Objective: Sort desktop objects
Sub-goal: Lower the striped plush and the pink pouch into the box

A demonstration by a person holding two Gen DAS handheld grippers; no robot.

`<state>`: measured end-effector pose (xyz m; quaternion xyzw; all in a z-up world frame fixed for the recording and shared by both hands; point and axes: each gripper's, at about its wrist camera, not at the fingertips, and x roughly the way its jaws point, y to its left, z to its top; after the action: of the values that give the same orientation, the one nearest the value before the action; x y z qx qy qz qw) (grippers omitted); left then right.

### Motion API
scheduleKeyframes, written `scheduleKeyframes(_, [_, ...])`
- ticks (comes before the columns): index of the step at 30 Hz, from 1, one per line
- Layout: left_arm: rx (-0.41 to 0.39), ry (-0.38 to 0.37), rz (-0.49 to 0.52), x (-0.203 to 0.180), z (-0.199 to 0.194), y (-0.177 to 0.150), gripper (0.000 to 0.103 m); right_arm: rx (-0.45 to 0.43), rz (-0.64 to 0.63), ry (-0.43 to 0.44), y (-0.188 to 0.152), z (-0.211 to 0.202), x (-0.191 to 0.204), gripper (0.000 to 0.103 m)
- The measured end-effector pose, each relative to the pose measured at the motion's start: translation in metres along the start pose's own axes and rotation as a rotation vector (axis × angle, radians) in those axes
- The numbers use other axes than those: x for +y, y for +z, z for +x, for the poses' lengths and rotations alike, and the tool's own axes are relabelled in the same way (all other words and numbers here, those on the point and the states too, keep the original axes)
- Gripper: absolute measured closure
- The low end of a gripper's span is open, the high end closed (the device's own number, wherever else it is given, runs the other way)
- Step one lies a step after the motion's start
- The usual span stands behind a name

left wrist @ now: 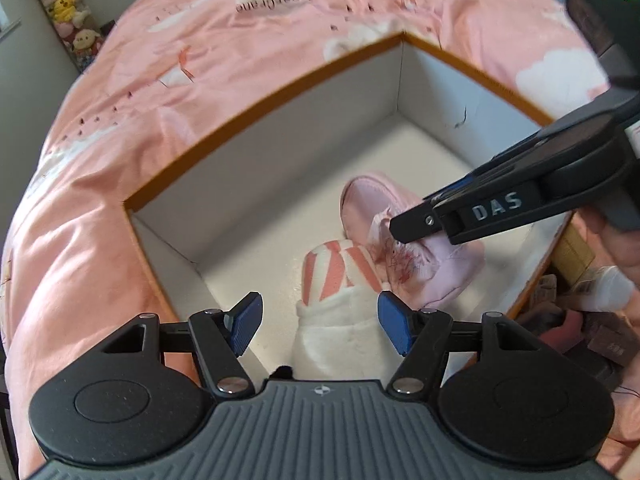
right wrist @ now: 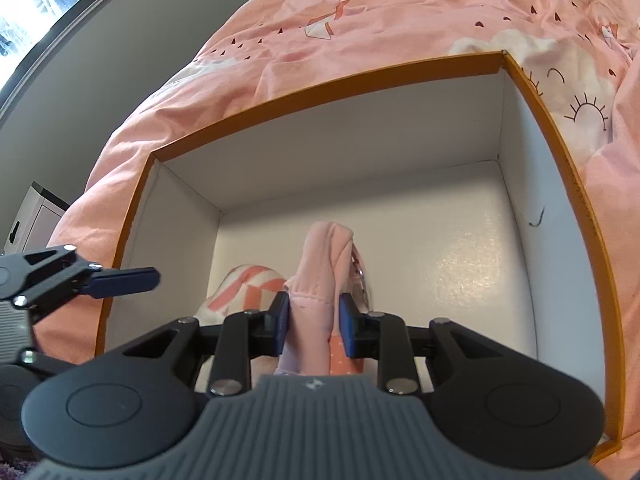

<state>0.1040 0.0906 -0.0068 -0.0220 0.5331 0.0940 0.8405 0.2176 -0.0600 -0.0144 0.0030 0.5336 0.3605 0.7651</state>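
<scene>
Orange-rimmed box with white walls, sitting on a pink bedcover. Two soft items inside, both low near the front wall: one pink cloth pouch and one pink-and-white striped roll, touching. Floor ahead of both tongs bare to the far walls; right wall well apart. Right gripper narrowed, blue pads pressing the pouch's upright fold. Left gripper wide, pads either side of the roll, not touching it.
</scene>
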Motion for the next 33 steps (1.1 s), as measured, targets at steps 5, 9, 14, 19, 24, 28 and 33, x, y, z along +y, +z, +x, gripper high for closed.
scheduleKeyframes(5, [0.088,-0.039,-0.036,-0.005,0.021,0.010,0.027,-0.022,0.008,-0.029,0.001,-0.007,-0.008,0.075])
scheduleKeyframes(9, [0.159,-0.093,-0.136,0.005,0.041,0.011,0.032,-0.027,0.001,-0.045,0.001,-0.011,-0.014,0.075])
scheduleKeyframes(14, [0.198,-0.186,-0.335,0.029,0.039,0.009,0.040,-0.008,0.005,0.003,-0.004,-0.008,-0.017,0.075])
scheduleKeyframes(19, [0.255,-0.212,-0.434,0.037,0.027,0.011,0.041,0.007,0.012,0.068,-0.003,-0.002,-0.012,0.075])
scheduleKeyframes(24, [0.264,-0.228,-0.533,0.047,0.023,0.011,0.043,0.028,0.067,0.135,0.002,0.002,-0.017,0.075])
scheduleKeyframes(28, [0.264,-0.226,-0.549,0.050,0.022,0.011,0.040,0.046,0.067,0.156,-0.001,0.005,-0.015,0.075])
scheduleKeyframes(33, [0.233,-0.309,-0.595,0.058,0.007,0.003,0.040,0.061,0.085,0.195,-0.003,0.010,-0.013,0.075])
